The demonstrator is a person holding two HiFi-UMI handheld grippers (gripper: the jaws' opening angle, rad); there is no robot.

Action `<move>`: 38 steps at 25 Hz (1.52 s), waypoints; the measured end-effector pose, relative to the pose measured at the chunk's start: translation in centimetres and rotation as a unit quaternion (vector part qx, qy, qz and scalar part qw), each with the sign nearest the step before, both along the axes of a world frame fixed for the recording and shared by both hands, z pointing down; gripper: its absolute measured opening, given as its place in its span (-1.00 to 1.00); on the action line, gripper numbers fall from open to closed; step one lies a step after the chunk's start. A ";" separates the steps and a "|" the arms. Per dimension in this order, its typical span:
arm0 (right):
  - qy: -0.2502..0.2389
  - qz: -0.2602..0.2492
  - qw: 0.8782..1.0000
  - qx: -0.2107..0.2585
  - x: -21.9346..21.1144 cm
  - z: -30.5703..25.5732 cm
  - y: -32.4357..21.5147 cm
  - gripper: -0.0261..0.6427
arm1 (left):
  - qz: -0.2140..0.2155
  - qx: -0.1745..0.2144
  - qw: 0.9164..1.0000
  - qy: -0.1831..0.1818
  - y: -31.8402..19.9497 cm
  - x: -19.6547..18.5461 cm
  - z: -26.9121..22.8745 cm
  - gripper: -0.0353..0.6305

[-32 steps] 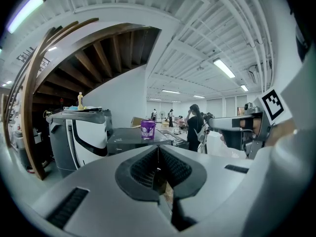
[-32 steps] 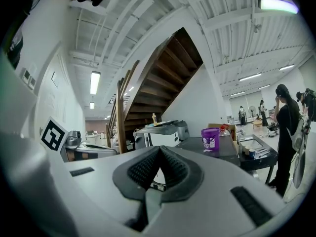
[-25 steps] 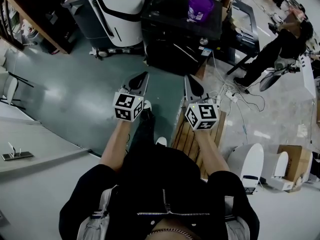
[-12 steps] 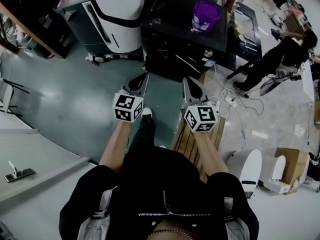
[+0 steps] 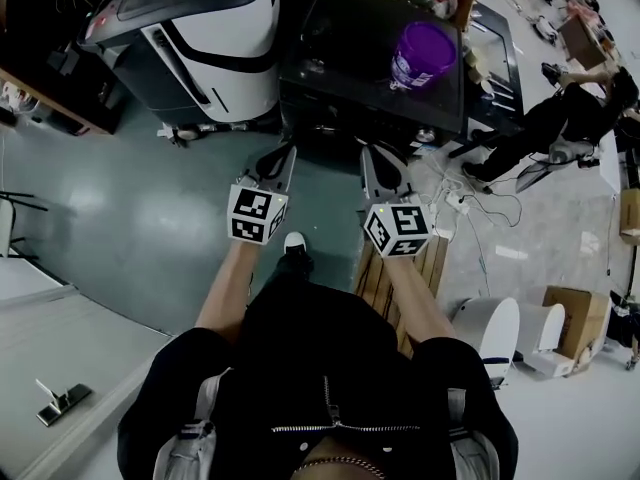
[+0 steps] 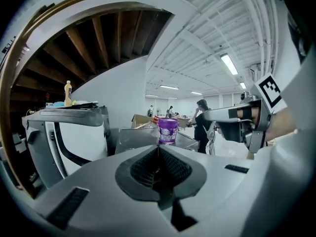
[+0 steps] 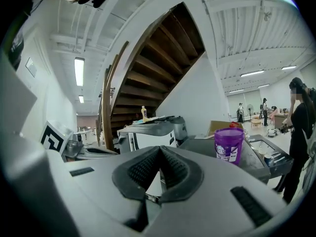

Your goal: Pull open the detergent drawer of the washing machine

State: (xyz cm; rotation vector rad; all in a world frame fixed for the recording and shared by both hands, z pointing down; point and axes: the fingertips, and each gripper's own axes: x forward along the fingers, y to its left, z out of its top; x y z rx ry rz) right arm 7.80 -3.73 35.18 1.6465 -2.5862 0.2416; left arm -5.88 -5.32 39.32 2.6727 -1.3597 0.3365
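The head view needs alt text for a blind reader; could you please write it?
A person in black, seen from above, points the shut, empty left gripper and right gripper at a dark machine with a purple tub on top. A white machine stands left of it.

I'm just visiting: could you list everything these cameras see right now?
white machine: one, white and black, upper left.
dark machine: one, black, ahead of the grippers.
tub: one, purple, on the dark machine.
pallet: one, wooden, on the floor under the right arm.
cables: several, white and black, on the floor at right.
bystander: one, in black, far right.
box: one, brown, lower right.
left gripper: one, grey, shut, empty.
right gripper: one, grey, shut, empty.
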 end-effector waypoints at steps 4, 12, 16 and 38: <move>0.003 0.009 1.000 0.004 -1.6 -0.6 -4.1 -0.91 | 0.014 -0.004 1.000 0.006 -3.9 -1.3 0.0 -0.82; 0.004 0.022 1.000 0.000 -2.7 -0.3 -8.1 -0.91 | 0.020 -0.008 1.000 0.015 -8.9 -2.3 0.1 -0.83; 0.009 0.025 1.000 -0.004 -2.8 0.3 -8.5 -0.91 | 0.023 -0.009 0.999 0.027 -9.8 -2.1 0.5 -0.83; 0.004 0.002 0.999 -0.046 -0.6 4.4 -13.4 -0.91 | 0.005 -0.092 0.994 0.053 -14.5 1.2 7.2 -0.83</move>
